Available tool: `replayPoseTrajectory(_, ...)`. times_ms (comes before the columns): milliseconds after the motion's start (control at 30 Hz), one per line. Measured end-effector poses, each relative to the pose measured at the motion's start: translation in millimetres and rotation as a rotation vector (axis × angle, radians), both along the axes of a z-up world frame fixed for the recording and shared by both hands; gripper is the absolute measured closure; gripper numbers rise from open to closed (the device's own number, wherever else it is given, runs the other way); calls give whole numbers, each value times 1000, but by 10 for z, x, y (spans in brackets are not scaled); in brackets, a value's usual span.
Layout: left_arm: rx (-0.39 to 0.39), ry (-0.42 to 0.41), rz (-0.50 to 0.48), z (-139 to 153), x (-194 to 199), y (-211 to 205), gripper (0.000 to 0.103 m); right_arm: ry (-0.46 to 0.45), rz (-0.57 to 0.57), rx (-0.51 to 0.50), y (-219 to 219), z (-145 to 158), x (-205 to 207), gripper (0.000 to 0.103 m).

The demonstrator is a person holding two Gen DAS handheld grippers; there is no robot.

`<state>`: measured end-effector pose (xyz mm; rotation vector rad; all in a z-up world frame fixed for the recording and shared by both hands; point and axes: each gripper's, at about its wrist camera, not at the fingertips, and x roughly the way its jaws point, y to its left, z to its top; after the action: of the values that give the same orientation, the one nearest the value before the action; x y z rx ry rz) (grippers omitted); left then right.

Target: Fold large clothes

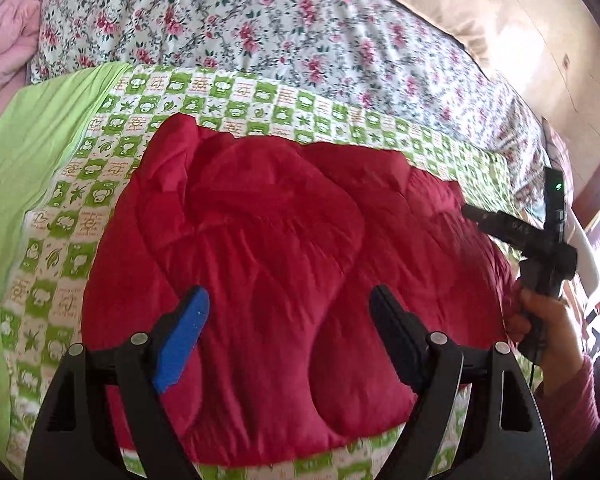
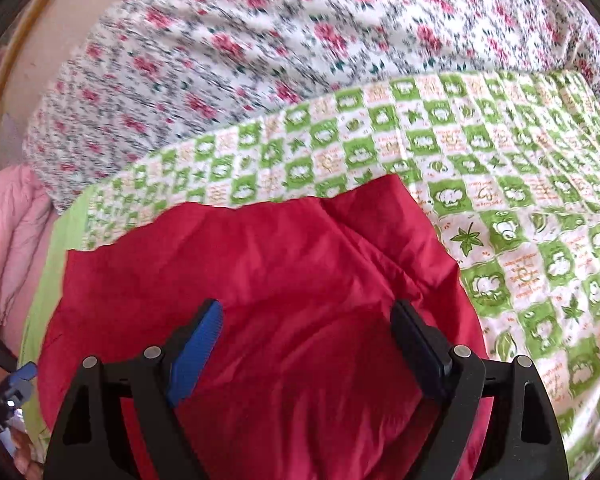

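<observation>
A red padded jacket (image 1: 268,248) lies folded in a thick bundle on a green-and-white checked sheet (image 1: 80,208). My left gripper (image 1: 290,300) is open above the jacket's near part, nothing between its fingers. My right gripper (image 2: 306,316) is open over the jacket (image 2: 284,280), holding nothing. In the left wrist view the right gripper (image 1: 476,214) appears side-on at the jacket's right edge. The right wrist view is blurred toward the top.
A floral quilt (image 1: 260,24) lies piled behind the checked sheet (image 2: 520,208). A plain light green cloth (image 1: 32,152) and a pink padded garment (image 1: 4,48) lie to the left. A beige pillow (image 1: 452,12) and a wall are at the far right.
</observation>
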<state>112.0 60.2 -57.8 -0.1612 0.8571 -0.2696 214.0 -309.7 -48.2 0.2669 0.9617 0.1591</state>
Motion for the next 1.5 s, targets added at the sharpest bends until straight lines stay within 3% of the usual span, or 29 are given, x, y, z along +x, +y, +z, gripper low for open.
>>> replayPoseTrajectory(267, 26, -10, -61, -6, -300, -106, 20, -72, 124, -16, 226, 377, -800, 16)
replayPoseTrajectory(367, 38, -2, -81, -45, -346, -166, 20, -49, 190, -41, 351, 303, -1096, 16)
replayPoseTrajectory(467, 54, -3, -85, -46, -374, -175, 20, -4, 182, -124, 357, 82, -1245, 16)
replayPoseTrajectory(633, 79, -5, -78, -37, -385, -169, 20, 13, 139, -117, 196, -143, -1360, 15)
replayPoseTrajectory(867, 120, 65, -58, -487, -264, -124, 18, 14, 136, -135, 252, -105, -1379, 15)
replayPoseTrajectory(1200, 166, 68, -11, -525, -305, -169, 17, -36, 151, -172, 325, 192, -1504, 14)
replayPoseTrajectory(1500, 165, 79, 21, -556, -281, -138, 14, 16, 187, -194, 402, -69, -1285, 11)
